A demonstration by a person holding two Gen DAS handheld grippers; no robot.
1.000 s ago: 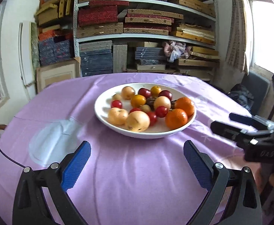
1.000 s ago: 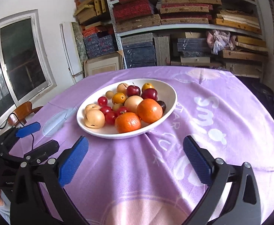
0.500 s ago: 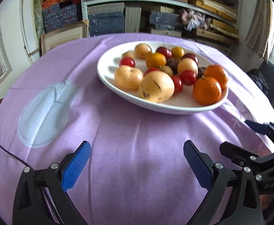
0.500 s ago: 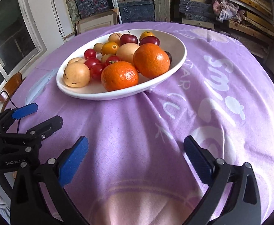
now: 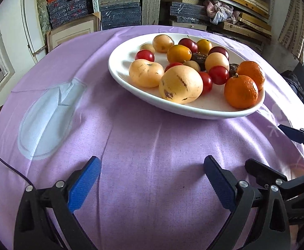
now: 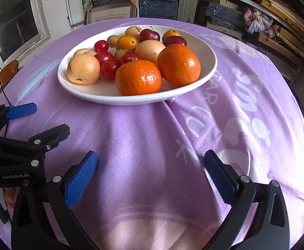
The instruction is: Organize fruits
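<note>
Left wrist view shows the left gripper [image 5: 152,179] spread apart before the fruit bowl [image 5: 131,84]; the right gripper [image 6: 150,174] likewise gapes, empty.

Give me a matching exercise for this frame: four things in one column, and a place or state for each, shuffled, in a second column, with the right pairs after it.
Things:
1. white plate
2. two oranges
3. left gripper
4. pale patch on the purple tablecloth

Places or states:
A. open, holding nothing, above bare cloth
B. on the cloth to the left of the plate in the left wrist view
C. on the tablecloth, holding all the fruit
D. at the plate's near right edge, touching each other

Pairs: 1-C, 2-D, 3-A, 4-B
</note>
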